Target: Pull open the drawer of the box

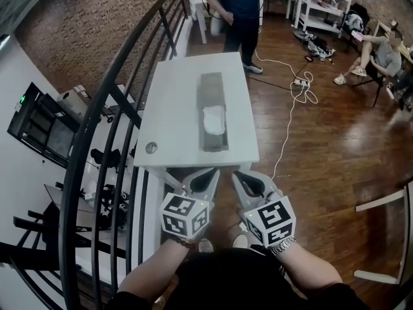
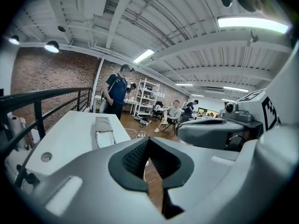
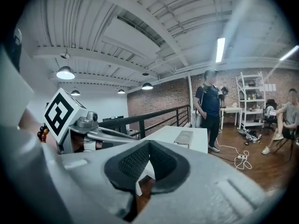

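White tabletop [image 1: 174, 95] runs away from me, and the grey box [image 1: 212, 89] lies lengthwise along its middle, well apart from both tools. Its near half shows something white inside; I can't tell whether that part is the drawer standing open. A small round hole [image 1: 151, 148] sits near the tabletop's near left corner.

I have the left tongs [image 1: 208, 175] and the right tongs [image 1: 240, 176] low in front of my body, just short of the near table edge, side by side and tips angled toward each other. In each gripper view the dark ribbed pads meet at the tip, so both pairs are pressed together with nothing between them.

A black railing [image 1: 122, 95] curves along the left. On the wooden floor [image 1: 322, 154] a person [image 1: 235, 8] stands at the far end of the tabletop, a white cable [image 1: 290, 108] trails to the right, and another person [image 1: 381, 57] sits further off.
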Motion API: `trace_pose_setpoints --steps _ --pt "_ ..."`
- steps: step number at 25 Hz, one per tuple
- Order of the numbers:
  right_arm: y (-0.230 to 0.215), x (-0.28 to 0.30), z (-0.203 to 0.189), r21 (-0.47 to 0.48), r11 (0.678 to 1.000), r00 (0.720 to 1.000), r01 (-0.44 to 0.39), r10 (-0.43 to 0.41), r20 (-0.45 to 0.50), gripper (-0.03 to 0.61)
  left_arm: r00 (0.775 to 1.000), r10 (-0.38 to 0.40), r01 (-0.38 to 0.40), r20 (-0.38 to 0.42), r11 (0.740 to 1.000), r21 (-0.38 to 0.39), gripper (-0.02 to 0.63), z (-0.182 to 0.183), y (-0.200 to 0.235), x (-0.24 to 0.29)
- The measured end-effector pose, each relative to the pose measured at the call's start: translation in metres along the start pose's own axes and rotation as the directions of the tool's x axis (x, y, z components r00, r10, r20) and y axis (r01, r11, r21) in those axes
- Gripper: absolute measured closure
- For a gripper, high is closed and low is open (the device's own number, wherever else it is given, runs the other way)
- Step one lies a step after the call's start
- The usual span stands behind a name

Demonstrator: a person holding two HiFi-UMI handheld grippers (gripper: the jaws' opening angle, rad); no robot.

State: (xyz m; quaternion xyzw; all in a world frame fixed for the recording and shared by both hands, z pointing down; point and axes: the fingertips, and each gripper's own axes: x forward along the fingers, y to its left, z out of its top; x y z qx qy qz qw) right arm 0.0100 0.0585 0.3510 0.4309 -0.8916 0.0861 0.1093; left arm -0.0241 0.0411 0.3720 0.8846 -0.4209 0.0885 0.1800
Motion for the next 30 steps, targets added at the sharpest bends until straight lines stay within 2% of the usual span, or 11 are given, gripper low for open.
trace_pose_setpoints --steps 16,30 --pt "0.044 -0.003 0.003 -0.025 0.997 0.998 0.067 -0.067 0.007 0.588 0.996 -0.081 0.08 0.021 0.995 0.066 0.601 -0.001 -0.005 -0.04" --pt "0.041 -0.006 0.012 -0.048 0.995 0.996 0.092 -0.091 0.024 0.588 0.994 -0.1 0.096 0.04 0.991 0.091 0.6 0.008 -0.01 -0.038"
